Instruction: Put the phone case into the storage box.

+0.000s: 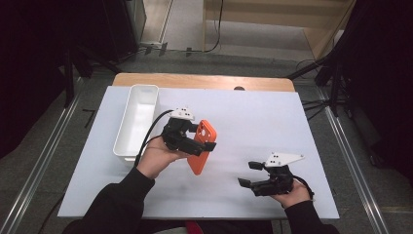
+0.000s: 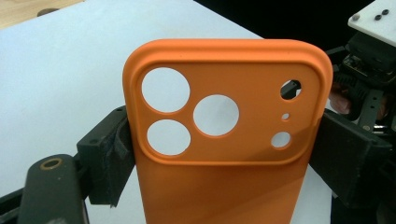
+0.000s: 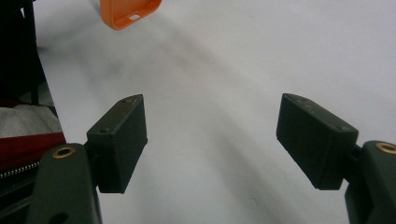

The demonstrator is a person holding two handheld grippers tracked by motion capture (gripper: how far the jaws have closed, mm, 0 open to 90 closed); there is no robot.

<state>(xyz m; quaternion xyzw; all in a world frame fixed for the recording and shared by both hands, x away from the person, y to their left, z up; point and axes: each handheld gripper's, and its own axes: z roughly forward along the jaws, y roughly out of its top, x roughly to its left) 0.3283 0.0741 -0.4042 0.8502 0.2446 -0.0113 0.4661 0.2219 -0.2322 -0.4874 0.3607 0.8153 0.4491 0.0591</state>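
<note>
Clamping the orange phone case (image 2: pixel 224 154) edgewise, left tongs (image 1: pixel 207 145) hold it (seemingly raised); right tongs (image 1: pixel 247 174) gape apart.

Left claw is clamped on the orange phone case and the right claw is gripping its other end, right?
Not quite. The left claw does clamp the orange phone case, but the right claw is open with nothing between its jaws, apart from the case, as the right gripper view shows.

A white tabletop (image 1: pixel 253 112) is seen, with a strip of bare wood (image 1: pixel 204 81) left uncovered along its far edge. A long white bin (image 1: pixel 138 121), open at the top, is set near the tabletop's left edge, its length running from near to far. Beyond the tabletop, grey floor (image 1: pixel 195 62) and a pale wooden frame (image 1: pixel 272 19) are seen; metal rails (image 1: pixel 351 161) are laid on the floor along both sides of the tabletop.
</note>
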